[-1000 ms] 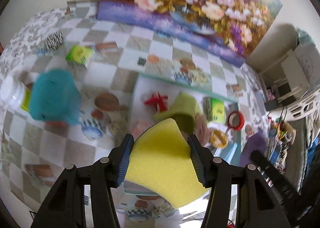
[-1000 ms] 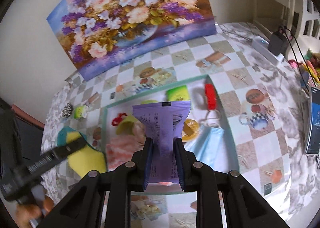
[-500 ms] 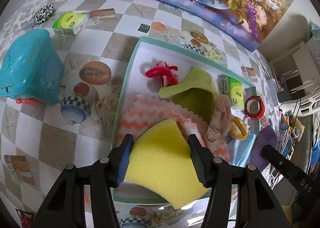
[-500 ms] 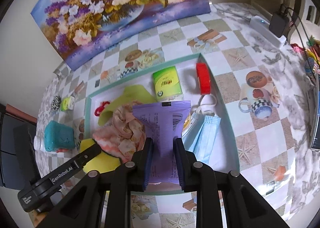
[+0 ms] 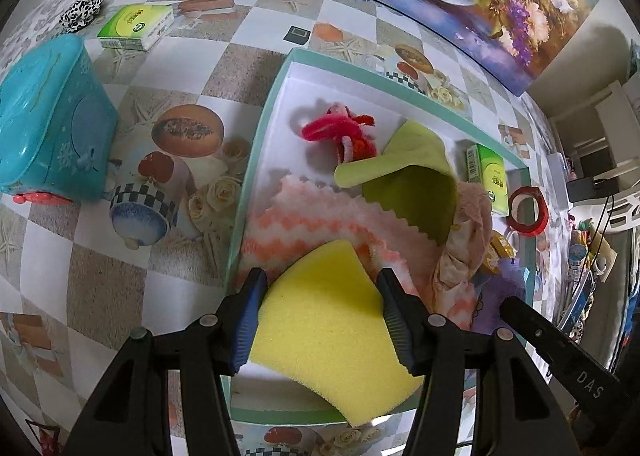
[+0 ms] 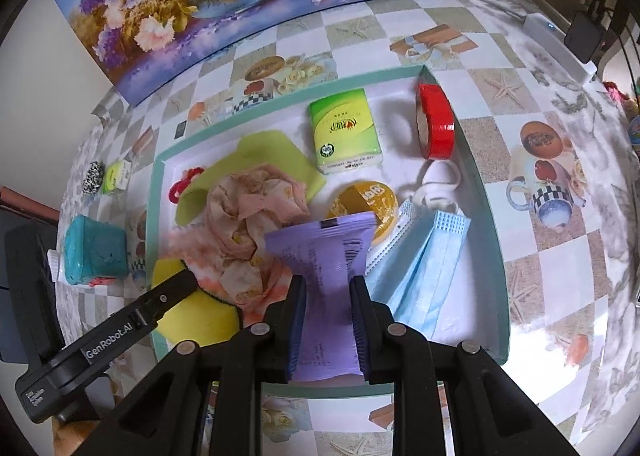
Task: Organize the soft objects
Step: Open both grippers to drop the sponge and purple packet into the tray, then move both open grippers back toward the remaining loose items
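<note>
- A yellow sponge (image 5: 320, 320) is squeezed between the pads of the left gripper (image 5: 320, 320), above the near left corner of the teal tray (image 5: 256, 159).
- A purple packet (image 6: 326, 288) is pinched tight by the right gripper (image 6: 326, 316), over the tray's near middle.
- A pink cloth (image 6: 248, 223), blue masks (image 6: 432, 268), a green tissue pack (image 6: 346, 131) and red tape (image 6: 436, 121) are seen in the tray.

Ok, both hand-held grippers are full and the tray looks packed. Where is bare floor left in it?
Bare white shows in the tray between the tissue pack and the red tape, along the near right wall beside the blue mask, and in the far left corner behind the red pipe cleaners. The middle, around the cloths, is crowded.
</note>
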A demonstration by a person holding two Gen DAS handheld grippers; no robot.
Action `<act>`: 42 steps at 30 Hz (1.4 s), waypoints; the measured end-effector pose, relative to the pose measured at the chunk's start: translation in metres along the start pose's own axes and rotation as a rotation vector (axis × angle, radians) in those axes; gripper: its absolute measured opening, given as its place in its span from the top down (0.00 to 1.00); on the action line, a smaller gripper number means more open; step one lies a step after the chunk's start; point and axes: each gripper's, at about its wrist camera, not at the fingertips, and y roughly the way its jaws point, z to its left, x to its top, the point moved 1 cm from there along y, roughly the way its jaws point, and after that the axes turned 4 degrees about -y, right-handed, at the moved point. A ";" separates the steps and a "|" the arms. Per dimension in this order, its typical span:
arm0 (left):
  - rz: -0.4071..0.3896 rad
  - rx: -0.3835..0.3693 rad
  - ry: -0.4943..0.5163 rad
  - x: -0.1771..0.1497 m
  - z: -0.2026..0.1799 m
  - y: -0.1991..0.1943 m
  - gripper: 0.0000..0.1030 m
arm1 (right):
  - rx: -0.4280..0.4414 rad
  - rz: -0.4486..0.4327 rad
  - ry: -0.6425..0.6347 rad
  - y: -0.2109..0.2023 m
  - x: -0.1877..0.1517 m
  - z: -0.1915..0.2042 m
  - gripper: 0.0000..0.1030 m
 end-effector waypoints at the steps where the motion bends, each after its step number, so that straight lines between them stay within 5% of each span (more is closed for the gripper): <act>1: 0.003 -0.004 -0.002 0.000 0.000 -0.001 0.43 | 0.000 -0.007 0.000 -0.002 0.001 0.001 0.77; 10: 0.006 -0.056 -0.001 0.002 -0.006 -0.019 0.30 | -0.013 -0.053 -0.019 -0.020 0.004 0.007 0.76; 23: -0.029 -0.024 0.024 0.001 -0.005 -0.031 0.30 | -0.018 -0.049 -0.025 -0.020 0.004 0.010 0.76; 25: -0.039 -0.010 0.026 0.002 -0.004 -0.032 0.30 | -0.023 -0.047 -0.021 -0.019 0.004 0.009 0.70; 27: -0.055 0.007 0.024 0.003 -0.004 -0.032 0.24 | -0.031 -0.051 -0.014 -0.019 0.004 0.008 0.40; 28: -0.064 0.014 0.023 0.003 -0.004 -0.033 0.16 | -0.034 -0.054 -0.011 -0.020 0.004 0.007 0.36; 34: -0.112 0.043 0.020 0.005 -0.002 -0.038 0.06 | -0.057 -0.061 -0.003 -0.021 0.005 0.003 0.28; 40: -0.158 0.122 0.068 0.006 -0.006 -0.041 0.04 | -0.076 -0.073 0.003 -0.020 0.005 0.000 0.01; 42: -0.167 0.137 0.075 0.007 -0.006 -0.043 0.04 | -0.090 -0.077 0.001 -0.020 0.005 0.000 0.00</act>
